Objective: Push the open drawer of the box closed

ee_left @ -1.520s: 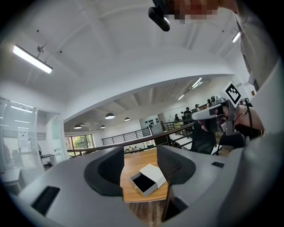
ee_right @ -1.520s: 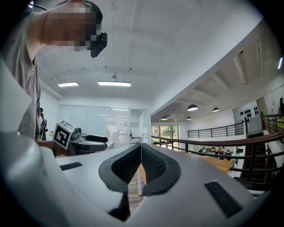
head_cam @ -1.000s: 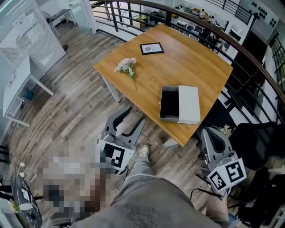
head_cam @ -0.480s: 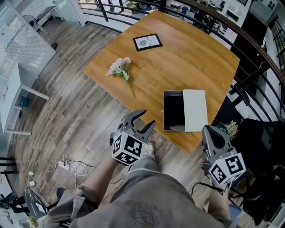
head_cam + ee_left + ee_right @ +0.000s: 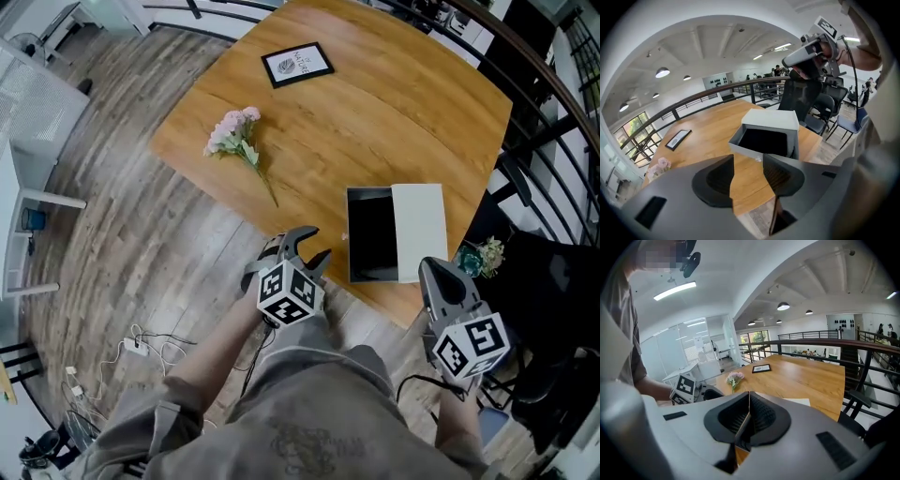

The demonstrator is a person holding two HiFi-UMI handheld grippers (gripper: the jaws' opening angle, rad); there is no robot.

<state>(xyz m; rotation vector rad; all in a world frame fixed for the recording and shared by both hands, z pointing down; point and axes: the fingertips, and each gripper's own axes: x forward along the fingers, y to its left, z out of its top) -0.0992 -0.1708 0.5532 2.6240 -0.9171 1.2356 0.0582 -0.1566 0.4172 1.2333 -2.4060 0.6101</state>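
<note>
- Left gripper (image 5: 309, 244): jaws wide apart, nothing between them, just off the table's near edge.
- Right gripper (image 5: 433, 274): jaws pressed together on nothing, at 6 o'clock of the box.
- Box (image 5: 419, 230): white, on the table (image 5: 394, 112), at 3 o'clock of the left gripper.
- Drawer (image 5: 372, 234): pulled out toward 9 o'clock, its inside plain black.
- Flowers (image 5: 234, 136): pink, at 10 o'clock of the box.
- Framed picture (image 5: 297, 64): at 11 o'clock of the box, its print too small to read.
</note>
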